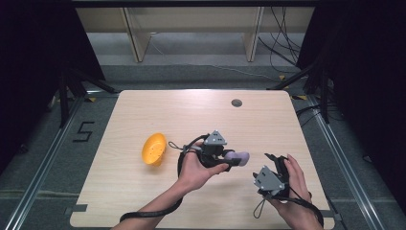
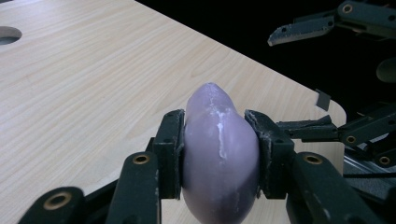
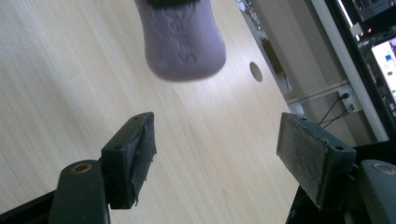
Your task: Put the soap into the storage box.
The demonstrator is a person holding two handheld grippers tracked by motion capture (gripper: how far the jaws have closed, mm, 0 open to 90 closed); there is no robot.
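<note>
**Soap held up over the counter**

Now, going left to right: a yellow bowl (image 1: 154, 149) lies on its side on the counter (image 1: 143, 110). The left tongs (image 1: 233, 160) squeeze a purple soap (image 2: 219, 154) and hold it up in the air. The right tongs (image 3: 215, 158) are wide open, with nothing in them, just beside the soap. The soap looks slippery. If the right tongs bump it, it could pop out and fall.

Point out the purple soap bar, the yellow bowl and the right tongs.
Purple soap bar (image 2: 219, 154), left gripper view, its middle.
Yellow bowl (image 1: 154, 149), high view, its inside.
Right tongs (image 3: 217, 163), right gripper view, the gap midway between its pads.
</note>
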